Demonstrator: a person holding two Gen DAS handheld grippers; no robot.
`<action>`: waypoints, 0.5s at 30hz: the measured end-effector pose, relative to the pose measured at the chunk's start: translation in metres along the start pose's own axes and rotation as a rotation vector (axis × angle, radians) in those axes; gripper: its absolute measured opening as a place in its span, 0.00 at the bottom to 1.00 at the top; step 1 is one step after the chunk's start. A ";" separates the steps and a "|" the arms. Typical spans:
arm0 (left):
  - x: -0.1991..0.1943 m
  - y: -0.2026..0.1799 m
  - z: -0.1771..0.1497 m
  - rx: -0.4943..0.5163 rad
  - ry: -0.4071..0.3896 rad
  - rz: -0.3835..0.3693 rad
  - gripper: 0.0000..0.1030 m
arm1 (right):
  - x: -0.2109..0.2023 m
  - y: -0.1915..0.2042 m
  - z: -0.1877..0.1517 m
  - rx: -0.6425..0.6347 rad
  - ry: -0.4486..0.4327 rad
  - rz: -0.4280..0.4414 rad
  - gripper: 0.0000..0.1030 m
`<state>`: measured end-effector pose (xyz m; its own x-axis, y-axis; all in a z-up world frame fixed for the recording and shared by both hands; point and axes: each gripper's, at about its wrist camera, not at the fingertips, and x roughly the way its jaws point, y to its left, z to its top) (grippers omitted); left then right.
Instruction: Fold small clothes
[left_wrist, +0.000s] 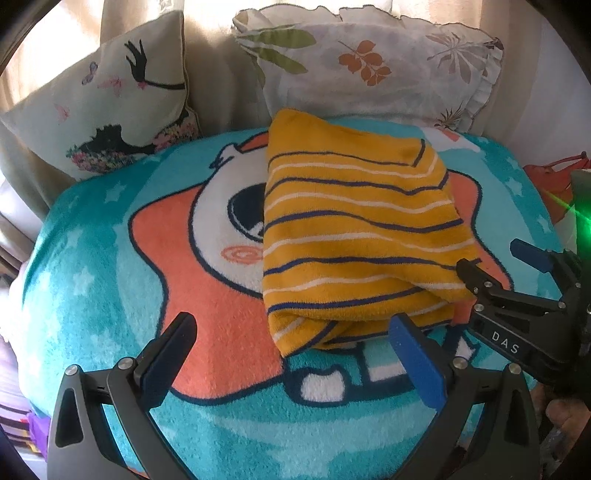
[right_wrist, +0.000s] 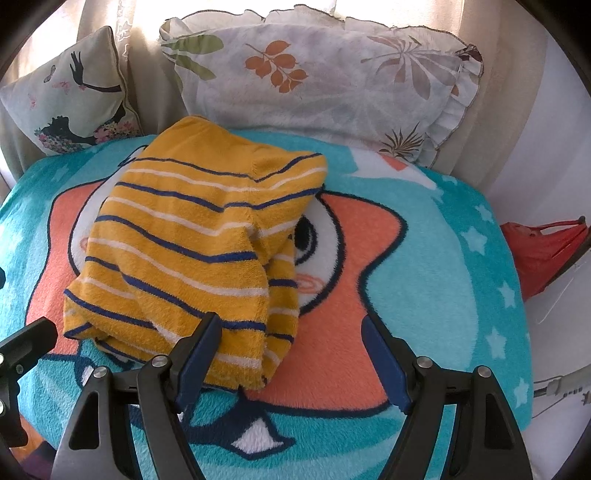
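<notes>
On top of the cartoon blanket (left_wrist: 110, 258), a folded striped garment (left_wrist: 354, 229) is lying with both grippers hovering at its near edge.

Its long axis is running away from the cameras toward the leaf-print pillow (right_wrist: 332, 74). The right gripper (right_wrist: 291, 350) is sitting nearer, jaws spread and empty, one finger just beside the near right corner; the left gripper (left_wrist: 291, 354) is likewise gaping, holding nothing, the cloth lying ahead and rightward. "DAS" is reading on the right gripper's arm.
</notes>
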<state>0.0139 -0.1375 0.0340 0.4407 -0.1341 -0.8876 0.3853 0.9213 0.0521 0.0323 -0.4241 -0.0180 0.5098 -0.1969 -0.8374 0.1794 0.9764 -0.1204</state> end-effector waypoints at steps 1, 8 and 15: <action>0.000 0.000 0.001 0.002 -0.002 0.003 1.00 | 0.001 0.000 0.000 0.000 0.001 -0.001 0.80; 0.006 0.004 0.002 -0.010 0.012 0.005 1.00 | 0.004 0.003 0.002 -0.009 0.003 0.000 0.80; 0.007 0.008 0.002 -0.023 0.013 0.015 1.00 | 0.007 0.007 0.005 -0.014 -0.001 0.013 0.80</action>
<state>0.0214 -0.1318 0.0293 0.4356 -0.1158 -0.8927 0.3605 0.9311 0.0551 0.0415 -0.4192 -0.0214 0.5131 -0.1842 -0.8383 0.1611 0.9800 -0.1167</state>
